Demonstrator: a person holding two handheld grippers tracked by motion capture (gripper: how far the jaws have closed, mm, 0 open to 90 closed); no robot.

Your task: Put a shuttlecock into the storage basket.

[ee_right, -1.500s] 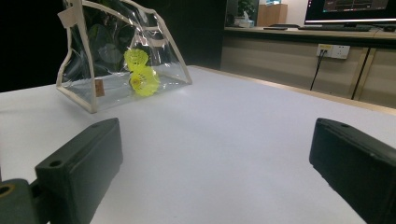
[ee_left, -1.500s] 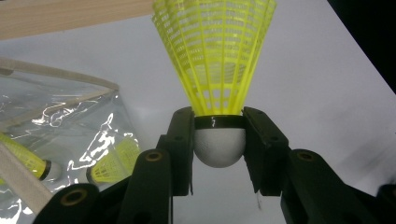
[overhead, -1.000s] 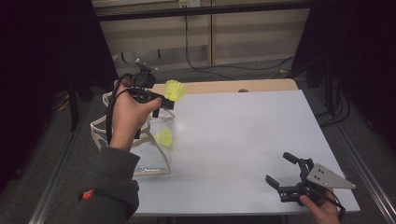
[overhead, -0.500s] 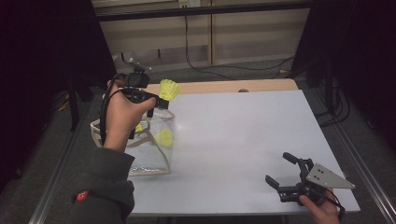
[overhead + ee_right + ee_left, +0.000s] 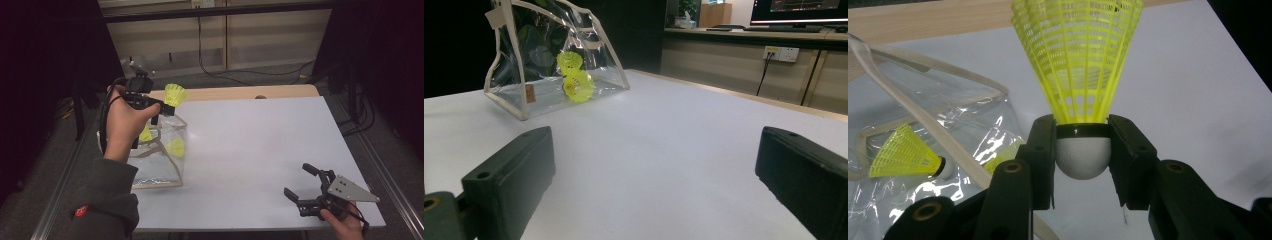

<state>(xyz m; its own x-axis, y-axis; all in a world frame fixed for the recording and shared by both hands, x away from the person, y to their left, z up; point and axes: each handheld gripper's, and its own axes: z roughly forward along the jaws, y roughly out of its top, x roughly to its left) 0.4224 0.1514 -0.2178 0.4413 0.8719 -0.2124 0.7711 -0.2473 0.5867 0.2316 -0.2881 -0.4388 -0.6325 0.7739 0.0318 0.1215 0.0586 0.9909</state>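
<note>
My left gripper (image 5: 161, 107) (image 5: 1083, 150) is shut on a yellow shuttlecock (image 5: 175, 94) (image 5: 1079, 65), its pads clamping the white cork base with the skirt pointing away. It hovers over the open top of a clear plastic bag (image 5: 159, 156) (image 5: 923, 130) (image 5: 551, 60) at the table's left edge. Two more yellow shuttlecocks (image 5: 176, 146) (image 5: 905, 152) (image 5: 576, 80) lie inside the bag. My right gripper (image 5: 303, 184) (image 5: 654, 175) rests low at the front right of the table, jaws wide apart with nothing between them.
The white table top (image 5: 260, 145) spreads between the bag and the right gripper. A wooden strip (image 5: 240, 93) runs along its far edge. Beyond it cables (image 5: 220, 70) trail on the floor by a low wall.
My left hand has shifted a little left and nearer with the shuttlecock, now above the bag's mouth. The right gripper has stayed in place.
</note>
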